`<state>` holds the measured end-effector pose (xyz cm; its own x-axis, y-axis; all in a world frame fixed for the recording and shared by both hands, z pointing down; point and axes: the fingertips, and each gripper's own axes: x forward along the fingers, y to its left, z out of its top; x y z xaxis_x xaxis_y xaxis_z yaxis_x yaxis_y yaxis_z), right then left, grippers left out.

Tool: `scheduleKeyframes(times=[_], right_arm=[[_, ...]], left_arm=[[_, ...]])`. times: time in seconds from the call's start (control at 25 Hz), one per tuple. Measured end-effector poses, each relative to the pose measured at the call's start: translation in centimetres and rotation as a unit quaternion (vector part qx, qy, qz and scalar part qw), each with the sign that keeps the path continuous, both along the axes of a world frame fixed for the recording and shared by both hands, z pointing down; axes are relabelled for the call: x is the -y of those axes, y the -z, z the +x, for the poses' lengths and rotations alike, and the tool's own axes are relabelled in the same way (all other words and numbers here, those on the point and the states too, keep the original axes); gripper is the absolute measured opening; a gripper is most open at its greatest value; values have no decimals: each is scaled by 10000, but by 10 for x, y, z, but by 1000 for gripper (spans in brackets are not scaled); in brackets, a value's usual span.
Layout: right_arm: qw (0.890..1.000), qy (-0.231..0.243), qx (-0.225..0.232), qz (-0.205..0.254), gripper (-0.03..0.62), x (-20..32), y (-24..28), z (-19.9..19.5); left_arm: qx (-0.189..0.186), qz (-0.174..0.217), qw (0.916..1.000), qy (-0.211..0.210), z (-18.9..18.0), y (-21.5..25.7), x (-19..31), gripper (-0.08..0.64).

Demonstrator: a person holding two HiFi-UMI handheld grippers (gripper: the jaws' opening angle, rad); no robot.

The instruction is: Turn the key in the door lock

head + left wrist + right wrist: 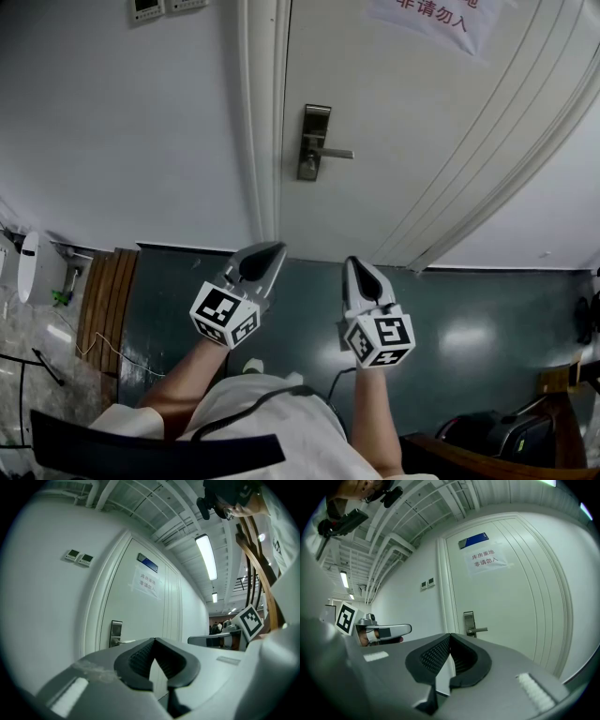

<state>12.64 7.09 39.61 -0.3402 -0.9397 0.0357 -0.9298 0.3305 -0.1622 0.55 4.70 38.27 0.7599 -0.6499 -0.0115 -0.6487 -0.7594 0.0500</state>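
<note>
The white door [412, 122] stands shut ahead of me, with a metal lock plate [314, 141] and a lever handle [335, 153] near its left edge. No key shows at this distance. My left gripper [272, 249] is held level, well short of the door and a little left of the lock, jaws shut on nothing. My right gripper [355, 264] hangs beside it, also shut and empty. In the left gripper view the lock plate [116, 633] lies beyond the closed tips [154, 640]. The right gripper view has the plate [468, 622] and handle [479, 630] past its closed tips [450, 635].
A paper notice [429, 21] is stuck high on the door. Wall switches [164, 7] sit left of the door frame [264, 112]. Wooden boards [105, 300] lie on the floor at left. Wooden furniture [562, 394] and a dark bag [487, 433] stand at right.
</note>
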Motion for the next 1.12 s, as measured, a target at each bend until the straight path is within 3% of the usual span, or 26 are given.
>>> scheduleKeyframes(times=[0.6, 1.12], right_arm=[[9995, 289, 31, -158, 8, -1, -23, 20], [9995, 244, -137, -172, 8, 86, -22, 18]], left_arm=[[134, -219, 9991, 343, 10, -26, -11, 6], [44, -239, 9995, 202, 16, -27, 84, 6]])
